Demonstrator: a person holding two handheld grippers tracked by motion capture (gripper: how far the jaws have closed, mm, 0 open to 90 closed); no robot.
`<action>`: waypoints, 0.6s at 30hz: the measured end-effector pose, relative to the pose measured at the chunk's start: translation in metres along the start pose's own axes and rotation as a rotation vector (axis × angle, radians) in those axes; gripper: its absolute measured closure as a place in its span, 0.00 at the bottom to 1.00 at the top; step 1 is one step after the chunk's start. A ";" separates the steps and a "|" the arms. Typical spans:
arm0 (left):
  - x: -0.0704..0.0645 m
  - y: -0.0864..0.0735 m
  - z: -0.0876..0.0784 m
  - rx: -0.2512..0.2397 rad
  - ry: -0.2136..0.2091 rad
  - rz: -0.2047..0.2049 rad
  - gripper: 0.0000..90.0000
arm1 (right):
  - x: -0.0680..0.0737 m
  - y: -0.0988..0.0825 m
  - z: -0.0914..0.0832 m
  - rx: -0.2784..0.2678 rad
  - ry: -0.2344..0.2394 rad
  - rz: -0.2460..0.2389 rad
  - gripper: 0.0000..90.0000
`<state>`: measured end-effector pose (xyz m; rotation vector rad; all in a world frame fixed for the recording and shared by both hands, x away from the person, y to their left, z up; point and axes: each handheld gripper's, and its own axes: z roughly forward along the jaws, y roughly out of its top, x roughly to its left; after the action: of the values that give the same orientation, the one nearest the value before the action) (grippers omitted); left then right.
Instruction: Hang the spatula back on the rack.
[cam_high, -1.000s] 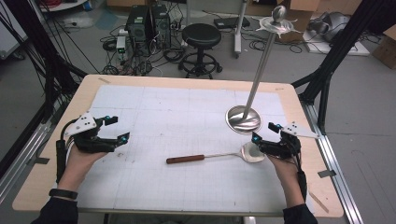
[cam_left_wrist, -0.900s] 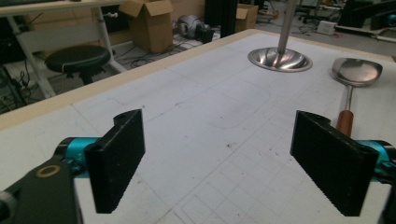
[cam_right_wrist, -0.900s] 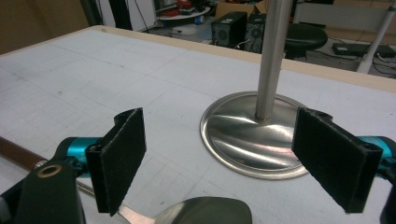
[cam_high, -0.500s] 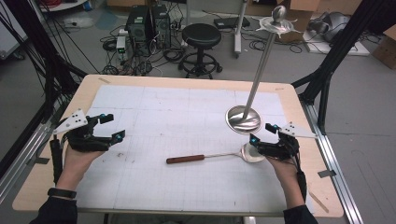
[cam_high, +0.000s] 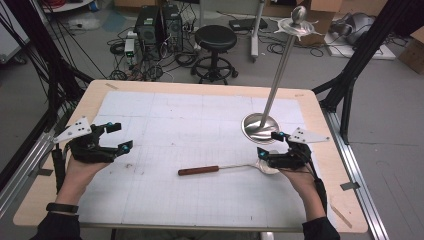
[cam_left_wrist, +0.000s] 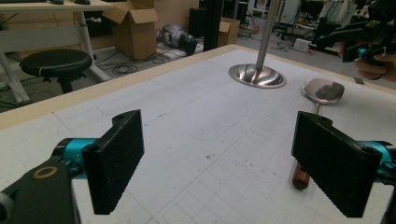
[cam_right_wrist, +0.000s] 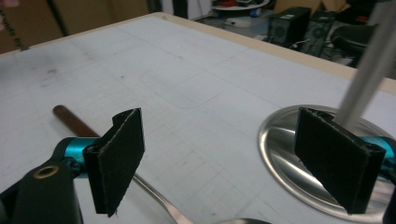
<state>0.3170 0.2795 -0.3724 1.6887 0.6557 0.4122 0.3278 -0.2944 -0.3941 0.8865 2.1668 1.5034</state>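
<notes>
Since a second ago the left gripper (cam_high: 116, 136) has drawn back toward the left edge of the tabletop (cam_high: 65, 200), away from the spoon, while the right gripper (cam_high: 270, 145) has hardly shifted and the ladle-like spoon (cam_high: 225, 168) and the stand have stayed put. Both grippers are spread wide with nothing between their jaws; the flat black pads (cam_left_wrist: 116, 158) carry a fine ribbed texture, with turquoise metal fittings behind them and a grey three-cornered plate on top of each. The spoon lies flat on the white gridded mat (cam_high: 190, 120), its rounded reddish-brown wooden handle pointing toward the left gripper and well apart from it, its thin steel shaft running to a shallow polished bowl (cam_left_wrist: 324, 90) that sits just beneath the right gripper's jaws. In the right gripper view the shaft (cam_right_wrist: 154, 196) passes beside and under the jaw on the left of that view, and the handle end (cam_right_wrist: 70, 116) lies beyond it. Just ahead of the right gripper stands a shiny metal stand (cam_high: 260, 126): a round, dished, mirror-like base with a slim tilted pole rising to a flat disc and ball on top. The tabletop shows a pale wooden rim around the mat
</notes>
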 end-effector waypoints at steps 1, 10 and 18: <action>0.000 0.000 0.000 0.006 -0.004 -0.003 0.19 | 0.000 0.001 0.003 0.009 0.014 -0.015 0.18; -0.002 0.000 0.001 0.024 -0.025 0.000 0.19 | 0.013 0.010 0.039 0.133 0.175 -0.106 0.18; -0.003 0.000 0.001 0.027 -0.046 0.007 0.19 | 0.023 0.012 0.064 0.238 0.296 -0.175 0.18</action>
<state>0.3150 0.2764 -0.3727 1.7212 0.6244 0.3695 0.3531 -0.2312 -0.4057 0.5510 2.6025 1.3838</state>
